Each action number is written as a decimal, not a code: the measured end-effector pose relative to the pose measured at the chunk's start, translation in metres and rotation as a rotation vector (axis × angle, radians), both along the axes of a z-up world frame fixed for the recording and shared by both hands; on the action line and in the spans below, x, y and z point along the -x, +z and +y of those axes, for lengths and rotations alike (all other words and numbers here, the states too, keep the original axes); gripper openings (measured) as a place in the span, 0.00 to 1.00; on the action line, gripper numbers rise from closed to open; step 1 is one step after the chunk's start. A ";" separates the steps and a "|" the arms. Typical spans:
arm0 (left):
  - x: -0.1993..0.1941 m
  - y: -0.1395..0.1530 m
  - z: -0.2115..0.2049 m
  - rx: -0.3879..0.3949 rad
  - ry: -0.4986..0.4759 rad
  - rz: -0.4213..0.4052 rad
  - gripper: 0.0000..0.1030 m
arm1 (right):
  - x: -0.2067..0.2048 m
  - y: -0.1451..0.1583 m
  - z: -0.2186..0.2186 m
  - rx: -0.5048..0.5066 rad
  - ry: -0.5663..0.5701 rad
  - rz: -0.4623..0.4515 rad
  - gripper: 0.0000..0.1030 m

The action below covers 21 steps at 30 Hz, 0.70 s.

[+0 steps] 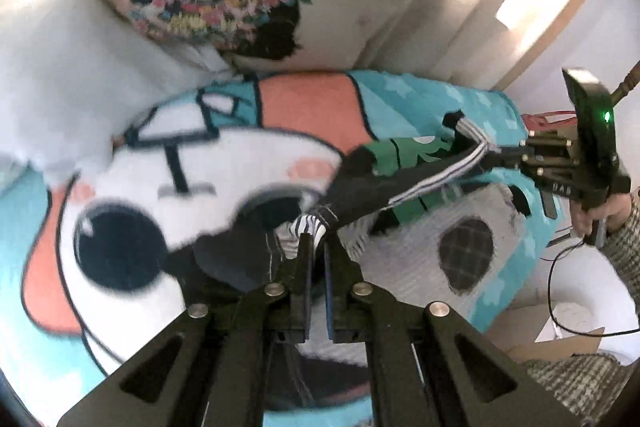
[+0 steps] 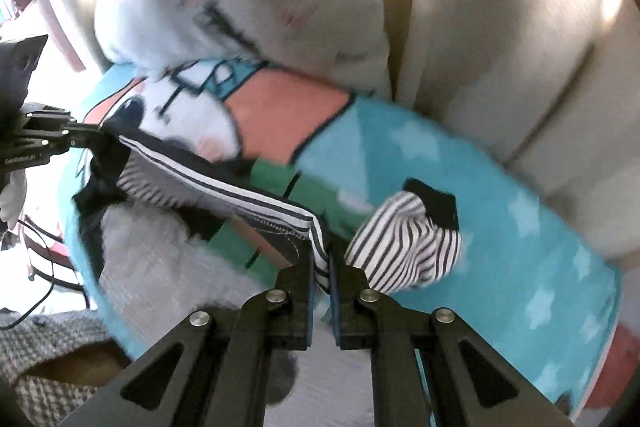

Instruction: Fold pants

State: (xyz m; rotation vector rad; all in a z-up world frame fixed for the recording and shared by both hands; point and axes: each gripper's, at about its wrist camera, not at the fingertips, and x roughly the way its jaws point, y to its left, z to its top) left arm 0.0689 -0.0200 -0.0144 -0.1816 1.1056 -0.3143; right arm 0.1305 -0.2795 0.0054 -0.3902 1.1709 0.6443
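Floral cushion (image 1: 208,3) only in left view

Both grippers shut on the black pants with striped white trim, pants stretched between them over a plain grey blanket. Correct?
One thing is wrong: the blanket is not plain grey; it is teal with a cartoon print in white and coral, as the left wrist view shows. The rest holds: left gripper and right gripper are both shut on the black pants with striped white trim, stretched between them.

Bright daylight from above blows out the top edges (motion blur throughout), fisheye bending the rims.
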 end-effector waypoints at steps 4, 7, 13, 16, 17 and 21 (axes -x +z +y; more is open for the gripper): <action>0.044 -0.022 -0.012 0.018 0.050 0.044 0.04 | 0.043 -0.027 -0.014 -0.033 -0.048 0.073 0.07; 0.067 -0.052 -0.013 0.036 0.111 0.117 0.04 | 0.064 -0.050 -0.025 -0.046 -0.088 0.118 0.07; 0.100 -0.076 0.000 0.136 0.213 0.196 0.05 | 0.084 -0.064 -0.036 -0.058 -0.161 0.111 0.12; 0.115 -0.068 0.015 0.163 0.255 0.193 0.06 | 0.088 -0.059 -0.040 -0.059 -0.165 0.107 0.27; 0.118 -0.065 0.021 0.166 0.272 0.189 0.07 | 0.091 -0.055 -0.042 -0.060 -0.159 0.101 0.32; 0.120 -0.049 0.048 0.200 0.384 0.147 0.46 | 0.100 -0.035 -0.053 -0.060 -0.157 0.036 0.39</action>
